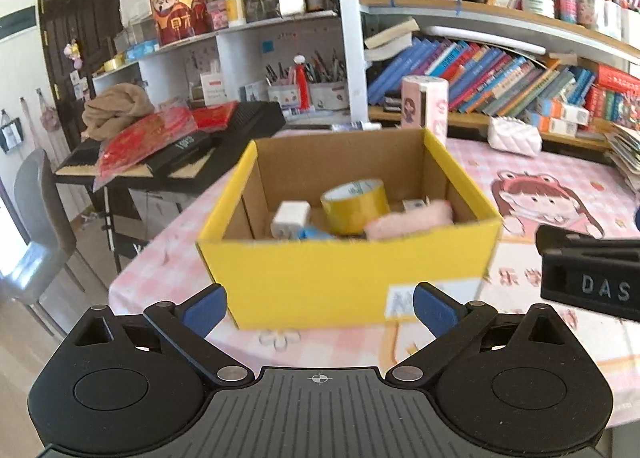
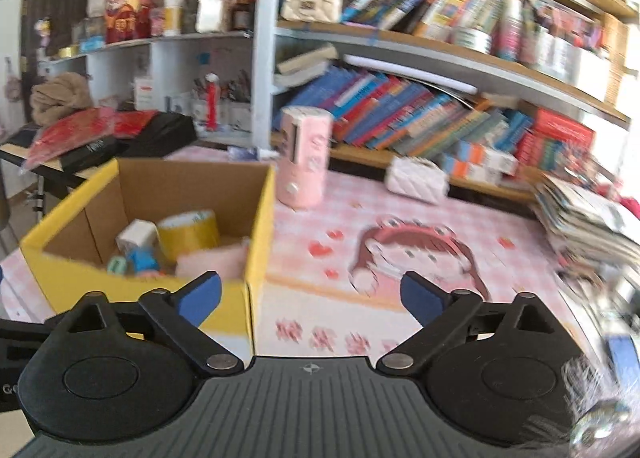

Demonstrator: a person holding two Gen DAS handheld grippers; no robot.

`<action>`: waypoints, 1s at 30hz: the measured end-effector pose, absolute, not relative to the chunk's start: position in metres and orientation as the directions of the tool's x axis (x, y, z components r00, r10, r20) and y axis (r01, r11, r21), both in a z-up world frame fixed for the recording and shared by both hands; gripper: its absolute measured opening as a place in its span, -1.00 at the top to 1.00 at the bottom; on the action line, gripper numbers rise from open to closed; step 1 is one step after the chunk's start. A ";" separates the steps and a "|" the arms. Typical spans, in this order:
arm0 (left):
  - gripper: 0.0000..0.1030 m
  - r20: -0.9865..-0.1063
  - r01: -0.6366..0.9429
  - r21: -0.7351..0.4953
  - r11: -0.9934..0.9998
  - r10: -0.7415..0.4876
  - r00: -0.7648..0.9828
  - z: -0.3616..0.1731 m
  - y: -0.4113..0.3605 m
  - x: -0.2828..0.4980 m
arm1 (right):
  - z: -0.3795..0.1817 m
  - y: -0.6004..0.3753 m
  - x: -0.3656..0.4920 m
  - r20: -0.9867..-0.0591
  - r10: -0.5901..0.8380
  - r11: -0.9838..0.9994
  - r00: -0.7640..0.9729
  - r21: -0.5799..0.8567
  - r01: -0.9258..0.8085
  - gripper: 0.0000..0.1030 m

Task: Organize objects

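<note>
Yellow box on the pink counter, dead ahead of the left gripper, long side crosswise, tape roll and pink pouch inside. Off to the left of the right gripper. Fingers of both spread wide, holding nothing. Crowded bookshelves beyond.
</note>
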State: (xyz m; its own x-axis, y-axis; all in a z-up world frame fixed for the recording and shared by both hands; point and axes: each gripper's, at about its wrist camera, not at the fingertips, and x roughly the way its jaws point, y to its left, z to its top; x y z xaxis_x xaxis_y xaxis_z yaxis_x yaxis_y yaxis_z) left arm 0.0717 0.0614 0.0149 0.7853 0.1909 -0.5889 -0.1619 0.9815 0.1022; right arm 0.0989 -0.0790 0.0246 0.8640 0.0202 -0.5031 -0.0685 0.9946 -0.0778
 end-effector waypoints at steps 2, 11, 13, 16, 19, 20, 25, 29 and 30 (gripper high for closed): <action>-0.96 -0.600 -0.145 0.097 0.985 0.174 0.781 0.011 0.057 0.063 | 0.020 -0.084 0.084 -0.512 -0.017 0.996 0.859 -0.080 -0.028 -1.00; -0.98 -0.633 -0.041 0.080 0.996 0.082 0.770 0.003 0.032 0.039 | 0.003 -0.114 0.035 -0.569 -0.164 0.986 0.806 -0.091 0.137 -1.00; -0.98 -0.630 -0.037 0.083 0.996 0.081 0.772 0.004 0.028 0.038 | 0.002 -0.122 0.029 -0.576 -0.184 0.982 0.797 -0.081 0.168 -1.00; -0.98 -0.622 -0.036 0.103 0.994 0.093 0.777 0.004 0.022 0.036 | 0.002 -0.131 0.024 -0.586 -0.199 0.978 0.785 -0.067 0.198 -1.00; -0.98 -0.616 -0.033 0.121 0.992 0.101 0.781 0.006 0.016 0.035 | 0.002 -0.135 0.023 -0.600 -0.193 0.978 0.776 -0.055 0.200 -1.00; -0.98 -0.611 -0.036 0.126 0.991 0.106 0.785 0.007 0.014 0.035 | 0.003 -0.135 0.023 -0.600 -0.188 0.979 0.777 -0.053 0.195 -1.00; -0.98 -0.596 -0.051 0.134 0.990 0.121 0.794 0.011 0.010 0.034 | 0.007 -0.136 0.023 -0.594 -0.175 0.983 0.785 -0.061 0.173 -1.00; -0.98 -0.588 -0.062 0.132 0.989 0.128 0.799 0.013 0.009 0.032 | 0.008 -0.135 0.026 -0.600 -0.162 0.986 0.783 -0.065 0.155 -1.00; -0.98 -0.587 -0.066 0.131 0.989 0.131 0.799 0.013 0.009 0.031 | 0.008 -0.135 0.026 -0.600 -0.159 0.987 0.784 -0.067 0.149 -1.00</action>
